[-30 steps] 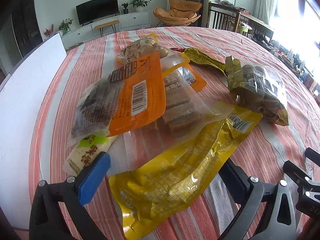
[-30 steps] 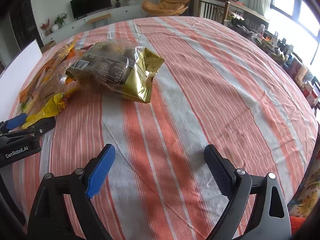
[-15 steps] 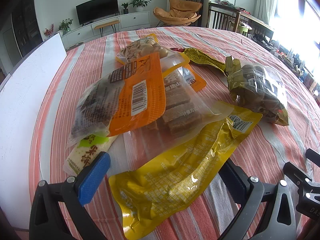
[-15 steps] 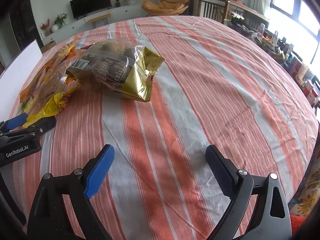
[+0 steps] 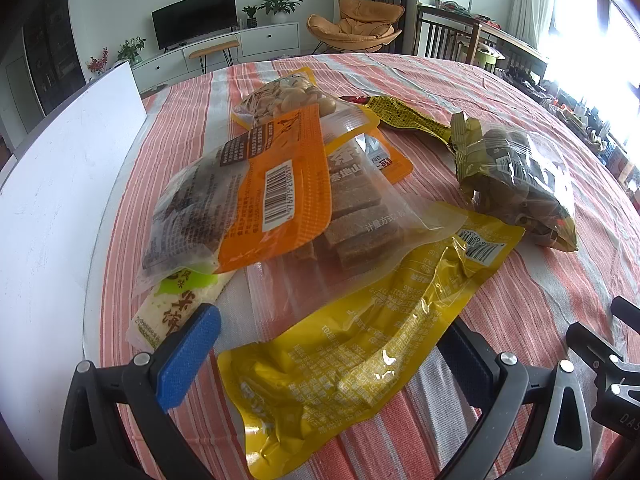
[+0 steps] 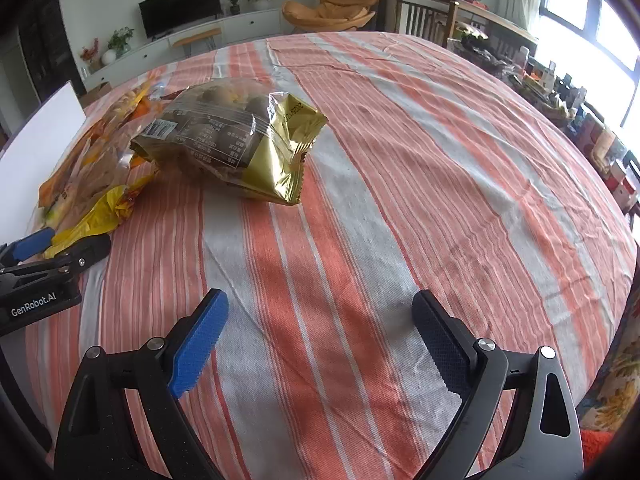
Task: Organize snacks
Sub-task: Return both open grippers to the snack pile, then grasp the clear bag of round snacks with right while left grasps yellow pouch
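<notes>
Ahead of the wide-open left gripper (image 5: pixel 324 356), crinkled yellow foil pouch (image 5: pixel 360 340) and overlapping packets are lying unsorted; the right gripper (image 6: pixel 320 340) is hovering, jaws apart, empty.

bright daylight | window glare right | fisheye-warped edges | sharp

A round table under an orange-and-grey striped cloth (image 6: pixel 400 168) fills the near view. Far behind stands a pale wall with a dark television (image 5: pixel 195 17) on a long white cabinet (image 5: pixel 224 48) – potted plants (image 5: pixel 279 5) beside it. An orange lounge chair (image 5: pixel 356 28) sits to the right, then a dark wooden rail (image 5: pixel 444 36). Bright daylight pours through windows (image 6: pixel 592 12) at far right.
</notes>
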Tool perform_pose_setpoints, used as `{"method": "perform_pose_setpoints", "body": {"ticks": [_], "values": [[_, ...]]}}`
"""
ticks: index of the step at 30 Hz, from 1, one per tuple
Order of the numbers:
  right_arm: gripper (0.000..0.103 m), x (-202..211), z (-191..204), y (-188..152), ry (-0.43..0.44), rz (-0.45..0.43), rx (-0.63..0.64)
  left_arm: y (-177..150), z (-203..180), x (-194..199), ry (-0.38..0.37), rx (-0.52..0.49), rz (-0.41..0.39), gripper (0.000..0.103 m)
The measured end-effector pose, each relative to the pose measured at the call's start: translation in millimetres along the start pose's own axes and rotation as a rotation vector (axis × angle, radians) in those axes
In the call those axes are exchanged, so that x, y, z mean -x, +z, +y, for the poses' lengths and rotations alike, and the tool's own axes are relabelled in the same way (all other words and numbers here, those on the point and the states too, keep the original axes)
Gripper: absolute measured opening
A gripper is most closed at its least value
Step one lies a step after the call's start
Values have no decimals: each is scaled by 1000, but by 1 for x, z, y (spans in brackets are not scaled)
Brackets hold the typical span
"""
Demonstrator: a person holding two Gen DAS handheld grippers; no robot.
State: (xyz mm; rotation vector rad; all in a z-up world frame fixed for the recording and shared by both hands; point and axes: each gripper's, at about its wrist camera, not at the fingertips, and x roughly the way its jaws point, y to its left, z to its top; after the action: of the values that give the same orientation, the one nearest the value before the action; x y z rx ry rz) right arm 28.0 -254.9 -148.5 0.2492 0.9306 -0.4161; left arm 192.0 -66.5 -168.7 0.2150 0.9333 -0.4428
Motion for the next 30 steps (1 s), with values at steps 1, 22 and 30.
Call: {"method": "perform_pose_setpoints", "body": {"ticks": [1,22,30], "values": [[95,0,0,0,1,0,0,1,1,-1,0,0,0,103],[94,19,-39,2,245,-70,-227,0,0,-1,-6,-8,-1,103],[94,26,13,88,333,-113,444,-33,-5,29,-30,-50,85,103]]}}
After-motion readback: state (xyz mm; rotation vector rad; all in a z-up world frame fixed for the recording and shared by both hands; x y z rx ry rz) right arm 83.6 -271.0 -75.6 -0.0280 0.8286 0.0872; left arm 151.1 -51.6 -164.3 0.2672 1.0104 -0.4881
